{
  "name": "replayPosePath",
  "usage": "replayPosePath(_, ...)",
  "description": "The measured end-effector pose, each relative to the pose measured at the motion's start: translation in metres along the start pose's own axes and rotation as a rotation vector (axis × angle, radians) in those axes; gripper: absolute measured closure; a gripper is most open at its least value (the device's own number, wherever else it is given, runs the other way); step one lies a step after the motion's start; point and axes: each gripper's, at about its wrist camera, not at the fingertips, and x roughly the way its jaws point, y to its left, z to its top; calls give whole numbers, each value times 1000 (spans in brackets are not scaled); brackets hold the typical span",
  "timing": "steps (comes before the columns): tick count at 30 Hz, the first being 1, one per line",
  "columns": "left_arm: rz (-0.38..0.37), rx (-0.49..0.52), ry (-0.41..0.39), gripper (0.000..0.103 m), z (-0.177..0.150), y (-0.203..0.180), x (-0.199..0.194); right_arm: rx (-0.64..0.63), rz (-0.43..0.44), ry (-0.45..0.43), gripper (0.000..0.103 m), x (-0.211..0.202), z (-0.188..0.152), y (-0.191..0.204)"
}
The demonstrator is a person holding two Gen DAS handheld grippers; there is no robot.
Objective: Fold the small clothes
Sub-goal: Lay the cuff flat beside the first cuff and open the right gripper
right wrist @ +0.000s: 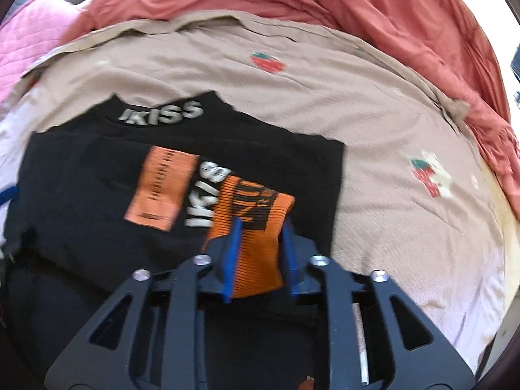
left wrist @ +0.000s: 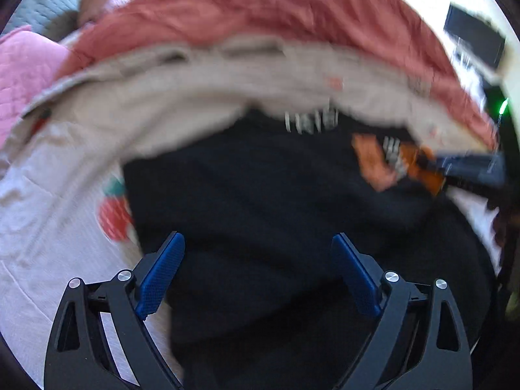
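Nearby, beige strawberry sheet (right wrist: pixel 292 104) under black garment (right wrist: pixel 81 201)

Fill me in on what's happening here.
A person with a gripper in each hand is folding a black garment with orange patches and white IKISS lettering, laid out on a beige strawberry-print sheet. The right gripper has the garment's orange-striped part between its blue pads, the jaws only narrowly apart; whether they still pinch it is unclear. The left gripper is wide open over the black cloth, holding nothing. A reddish blanket lies bunched behind the sheet.
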Motion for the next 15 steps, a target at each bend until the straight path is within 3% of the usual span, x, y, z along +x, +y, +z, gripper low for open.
replayPosePath(3, -4, -5, 24, 12, -4, 1, 7, 71, 12, -21, 73, -5, -5, -14)
replayPosePath(6, -32, -54, 10, 12, -2, 8, 1, 138, 95, -43, 67, -8, -7, -26)
replayPosePath(10, -62, -115, -39, 12, -1, 17, -9, 201, 189, -15, 67, 5, -3, -31)
replayPosePath(12, -67, -137, -2, 12, -2, 20, -1, 208, 201, 9, 68, 16, -3, -31)
replayPosePath(15, -59, -121, 8, 12, -2, 17, 5, 195, 255, 66, 92, 32, -6, -24)
